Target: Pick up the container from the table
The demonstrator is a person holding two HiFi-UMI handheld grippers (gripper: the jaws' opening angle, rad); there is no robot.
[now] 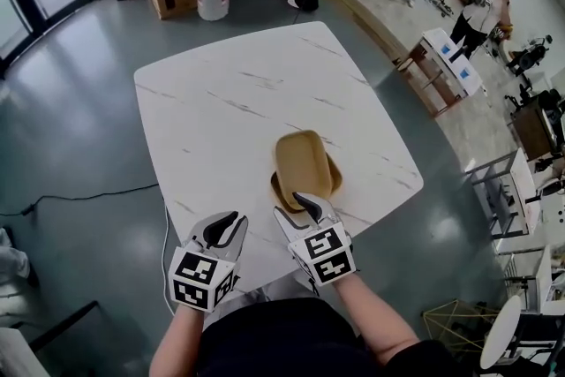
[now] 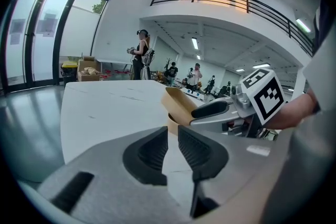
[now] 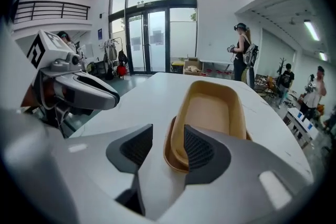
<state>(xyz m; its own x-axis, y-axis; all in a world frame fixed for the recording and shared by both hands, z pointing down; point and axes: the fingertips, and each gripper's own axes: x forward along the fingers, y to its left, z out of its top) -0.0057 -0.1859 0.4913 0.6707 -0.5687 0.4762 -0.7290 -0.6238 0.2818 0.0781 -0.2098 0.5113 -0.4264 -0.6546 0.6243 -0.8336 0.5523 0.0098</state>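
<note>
Marble worktop point(image 1: 221, 101): your right tool point(image 1: 296, 207) stands wide open at the container point(image 1: 305, 156) rim, gripping nothing; left tool point(image 1: 228, 223) barely parted, empty.

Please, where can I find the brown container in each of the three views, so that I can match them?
Head view: the container sits just below centre, directly ahead of the right gripper.
Left gripper view: right of centre, partly behind the right gripper.
Right gripper view: at centre, just beyond the jaws.
Shared landmark: the white marble table beneath it.
</note>
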